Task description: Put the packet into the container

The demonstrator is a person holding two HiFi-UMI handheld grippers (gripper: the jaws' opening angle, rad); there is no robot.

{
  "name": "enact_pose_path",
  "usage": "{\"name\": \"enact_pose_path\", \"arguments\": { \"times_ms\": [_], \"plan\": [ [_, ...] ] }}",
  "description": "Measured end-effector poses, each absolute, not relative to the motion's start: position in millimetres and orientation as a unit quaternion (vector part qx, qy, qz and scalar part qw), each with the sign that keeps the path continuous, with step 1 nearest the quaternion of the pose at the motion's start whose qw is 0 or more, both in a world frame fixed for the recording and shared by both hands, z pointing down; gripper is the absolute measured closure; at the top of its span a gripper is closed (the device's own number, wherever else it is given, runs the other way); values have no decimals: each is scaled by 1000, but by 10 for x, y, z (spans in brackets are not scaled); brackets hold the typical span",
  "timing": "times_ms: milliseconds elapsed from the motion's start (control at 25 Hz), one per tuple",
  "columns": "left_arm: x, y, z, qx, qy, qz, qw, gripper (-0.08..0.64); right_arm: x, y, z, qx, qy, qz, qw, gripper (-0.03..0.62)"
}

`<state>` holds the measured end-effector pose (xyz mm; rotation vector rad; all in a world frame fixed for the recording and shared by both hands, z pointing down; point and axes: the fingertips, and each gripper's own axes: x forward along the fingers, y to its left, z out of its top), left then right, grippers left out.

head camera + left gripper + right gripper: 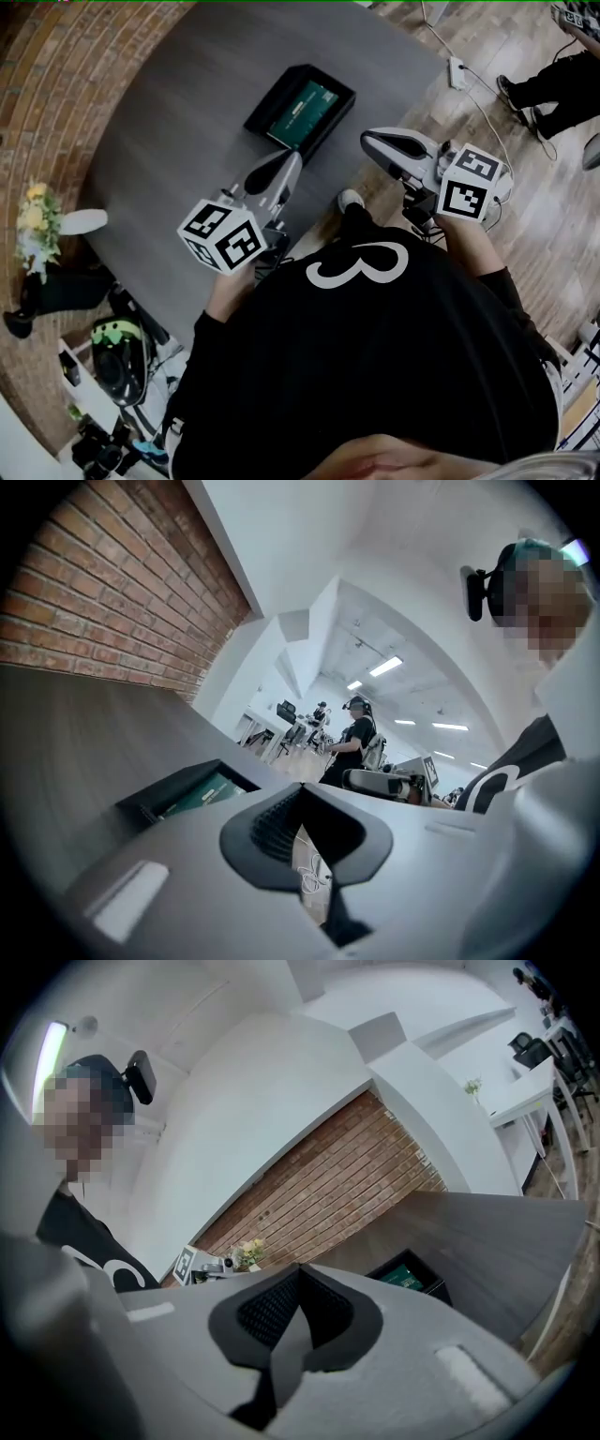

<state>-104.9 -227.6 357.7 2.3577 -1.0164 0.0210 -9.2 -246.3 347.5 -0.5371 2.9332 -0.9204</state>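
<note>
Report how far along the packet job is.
Done: the green packet lies inside the black container on the table. In hand: nothing; the left claw and right claw are both shut and empty, short of the container. Left: nothing that these views show.

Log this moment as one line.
packet: in container | left gripper: shut, empty | right gripper: shut, empty

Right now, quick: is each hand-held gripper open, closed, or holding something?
Left hand-held gripper: closed, holding nothing.
Right hand-held gripper: closed, holding nothing.
</note>
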Motion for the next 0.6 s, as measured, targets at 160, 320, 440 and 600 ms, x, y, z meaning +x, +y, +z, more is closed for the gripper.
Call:
{"name": "enact_pose_path", "arguments": {
  "times_ms": [160, 320, 440, 600],
  "plan": [
    [-1065, -2150, 3510, 877, -382, -17, 290, 549, -162, -2357, 3483, -170, 940, -296, 12, 591],
    [-1069, -2065, 3457, 880, -381, -24, 283, 548, -208, -2278, 3498, -171, 941, -290, 9, 591],
    [-1065, -2013, 3448, 881, -383, -21, 276, 548, -197, -2242, 3496, -179, 942, -283, 8, 591],
    [-1051, -1976, 3462, 882, -387, -16, 270, 548, -186, -2216, 3495, -185, 942, -279, 7, 591]
  ]
}}
